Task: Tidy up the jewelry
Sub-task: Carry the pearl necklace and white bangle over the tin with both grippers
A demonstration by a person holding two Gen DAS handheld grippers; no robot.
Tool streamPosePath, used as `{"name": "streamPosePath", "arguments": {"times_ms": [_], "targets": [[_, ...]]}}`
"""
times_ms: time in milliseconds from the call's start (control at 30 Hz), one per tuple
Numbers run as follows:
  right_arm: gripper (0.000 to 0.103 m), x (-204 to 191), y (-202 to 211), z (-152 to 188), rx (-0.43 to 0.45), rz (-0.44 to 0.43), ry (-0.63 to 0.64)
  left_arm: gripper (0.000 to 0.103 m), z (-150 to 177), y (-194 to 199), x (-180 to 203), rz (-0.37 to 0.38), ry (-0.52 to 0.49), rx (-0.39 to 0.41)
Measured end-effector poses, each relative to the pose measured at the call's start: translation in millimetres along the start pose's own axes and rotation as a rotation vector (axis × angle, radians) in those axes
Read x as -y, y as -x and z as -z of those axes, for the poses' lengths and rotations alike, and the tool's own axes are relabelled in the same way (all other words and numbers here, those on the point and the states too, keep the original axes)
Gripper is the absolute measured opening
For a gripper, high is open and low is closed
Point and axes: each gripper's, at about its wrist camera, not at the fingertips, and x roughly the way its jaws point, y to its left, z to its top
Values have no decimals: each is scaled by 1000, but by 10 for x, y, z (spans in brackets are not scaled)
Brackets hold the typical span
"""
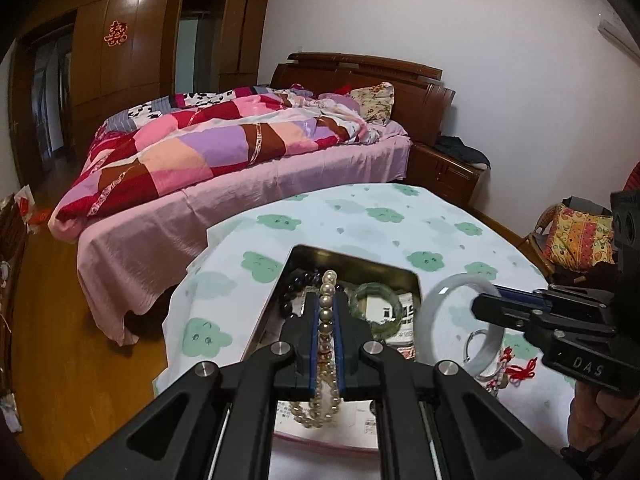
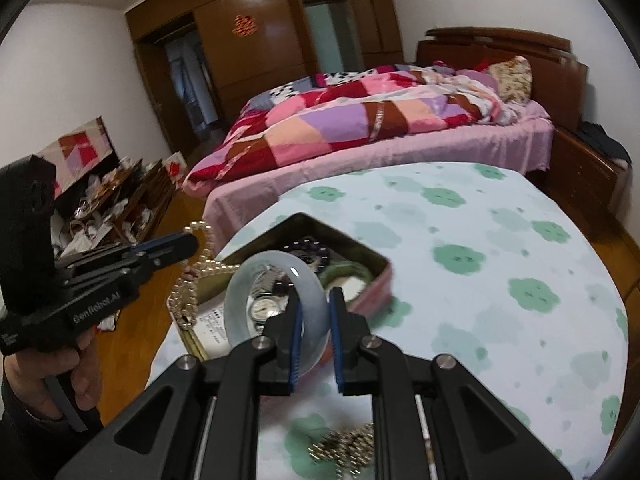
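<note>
My left gripper (image 1: 328,300) is shut on a pearl bead string (image 1: 326,344), held above the open metal jewelry tin (image 1: 414,280); the string also hangs from it in the right wrist view (image 2: 192,276). My right gripper (image 2: 316,312) is shut on a pale white jade bangle (image 2: 256,304), held just right of the tin; the bangle shows in the left wrist view (image 1: 444,296). Inside the tin lie a green bangle (image 1: 374,304), dark beads (image 1: 298,284) and a watch (image 2: 264,308).
The tin stands on a table with a white cloth with green clouds (image 2: 480,260). A gold chain (image 2: 344,448) and red-corded items (image 1: 516,368) lie on the cloth. A bed (image 1: 240,152) stands behind, and a cluttered low cabinet (image 2: 112,204) at the left.
</note>
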Motion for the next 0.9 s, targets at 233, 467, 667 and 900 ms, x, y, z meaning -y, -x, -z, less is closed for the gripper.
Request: {"name": "streamPosePath", "arguments": {"times_ms": [233,467,667,900], "targets": [[15,-193,-275,26,-59,-11,46,5,71,-102,-91,-30,6,-18],[15,-302,-430,107,-98,1,84,5,152,-200,-147,-35,19,-43],[15,-352,-491,177,-111,12,97,5,202,-264,-125,-42,7,-61],[15,-395,-547,234,-131,25,118,6,245,-320,-78,-41,-7,-80]]}}
